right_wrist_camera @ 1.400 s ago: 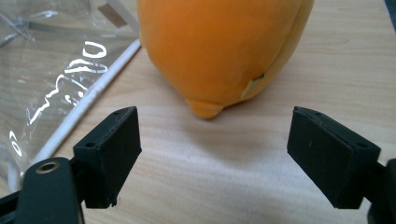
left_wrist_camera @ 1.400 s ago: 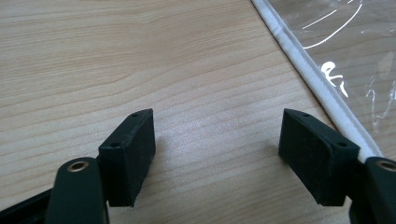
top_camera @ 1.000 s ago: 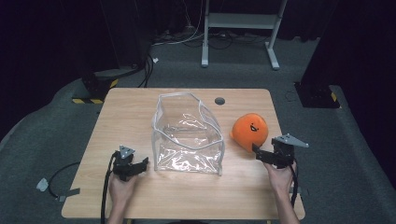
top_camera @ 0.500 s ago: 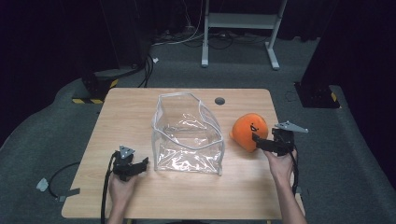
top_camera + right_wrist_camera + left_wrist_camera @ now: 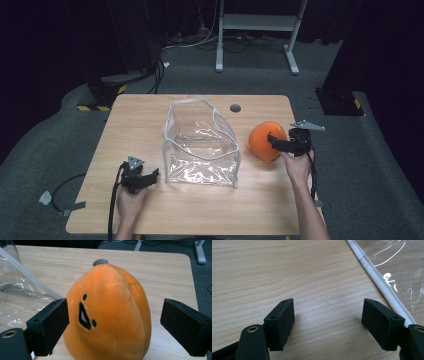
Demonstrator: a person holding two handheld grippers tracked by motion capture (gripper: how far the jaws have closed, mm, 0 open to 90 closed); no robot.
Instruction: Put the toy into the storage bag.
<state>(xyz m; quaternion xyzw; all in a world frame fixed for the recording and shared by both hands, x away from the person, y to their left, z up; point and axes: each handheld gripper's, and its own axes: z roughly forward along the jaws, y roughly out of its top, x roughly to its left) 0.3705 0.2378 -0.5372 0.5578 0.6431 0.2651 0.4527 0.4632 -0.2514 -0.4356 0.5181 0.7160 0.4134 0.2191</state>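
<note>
Right gripper [image 5: 272, 138] now straddling plush [image 5: 264, 140]

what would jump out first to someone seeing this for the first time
The orange plush grabs the eye first, sitting right of centre on the table, its small black face clear in the right gripper view. The right tongs stand open on either side of it, not yet closed. Next is the clear bag, standing open mid-table, with the left tongs open near its front left corner.
</note>
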